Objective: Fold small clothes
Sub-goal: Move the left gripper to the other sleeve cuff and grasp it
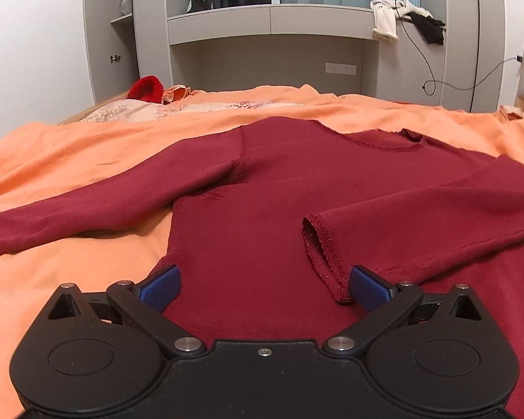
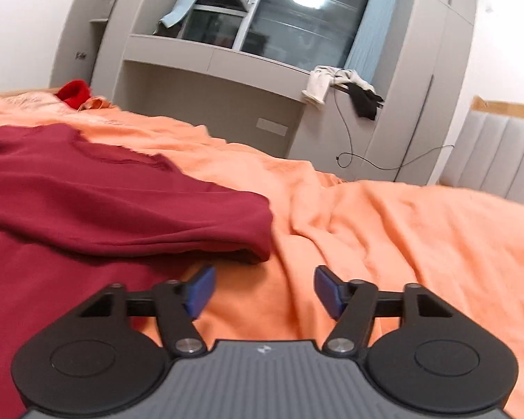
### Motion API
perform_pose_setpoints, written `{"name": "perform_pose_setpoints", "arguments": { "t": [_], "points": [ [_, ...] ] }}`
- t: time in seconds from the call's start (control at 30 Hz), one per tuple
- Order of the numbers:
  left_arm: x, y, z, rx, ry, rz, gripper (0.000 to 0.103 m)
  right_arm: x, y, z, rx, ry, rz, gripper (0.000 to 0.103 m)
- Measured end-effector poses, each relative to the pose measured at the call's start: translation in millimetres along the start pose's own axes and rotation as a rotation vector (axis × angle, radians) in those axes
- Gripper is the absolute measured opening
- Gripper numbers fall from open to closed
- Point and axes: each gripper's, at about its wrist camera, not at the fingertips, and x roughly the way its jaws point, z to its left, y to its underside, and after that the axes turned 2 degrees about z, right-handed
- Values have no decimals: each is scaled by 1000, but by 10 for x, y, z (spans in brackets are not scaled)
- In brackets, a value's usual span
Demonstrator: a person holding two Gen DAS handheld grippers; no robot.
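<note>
Fingers [image 1: 160,289] of both grippers apart, empty: left gripper [image 1: 263,288] over sweater [image 1: 262,209], right gripper [image 2: 263,289] over bare orange sheet [image 2: 384,244] beside its edge

A home bedroom is being shown: a bed [image 1: 70,160] is being covered by an orange sheet [image 2: 384,244], with a padded headboard [image 2: 499,160] beside it. Built-in grey cabinets [image 1: 272,21] are being seen under a curtained window [image 2: 297,10], and clothes [image 1: 401,17] are being left draped on the ledge.
</note>
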Motion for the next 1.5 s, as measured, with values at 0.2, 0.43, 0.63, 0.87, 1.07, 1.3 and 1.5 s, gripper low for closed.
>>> {"name": "perform_pose_setpoints", "arguments": {
  "t": [0.2, 0.43, 0.63, 0.87, 1.07, 1.3, 1.5],
  "points": [
    [43, 40, -49, 29, -17, 20, 103, 88, -92, 38, -78, -38, -58, 47],
    [43, 51, -45, 26, -13, 29, 103, 146, -89, -36, -30, -20, -2, 5],
    [43, 55, -44, 26, -13, 29, 103, 82, -81, -261, 171, -91, 91, 4],
    [46, 52, -27, 19, -5, 29, 103, 39, -68, -235, 173, -101, 87, 5],
    [-112, -31, 122, -49, 33, 11, 103, -166, -156, -241, 179, -102, 87, 38],
    [-482, -92, 630, -186, -83, -91, 103, -874, -399, -139, 242, -221, -41, 100],
    [-614, -60, 1330, -370, -212, -79, 103, -1427, -508, 146, 305, -338, -115, 103]
  ]
}}
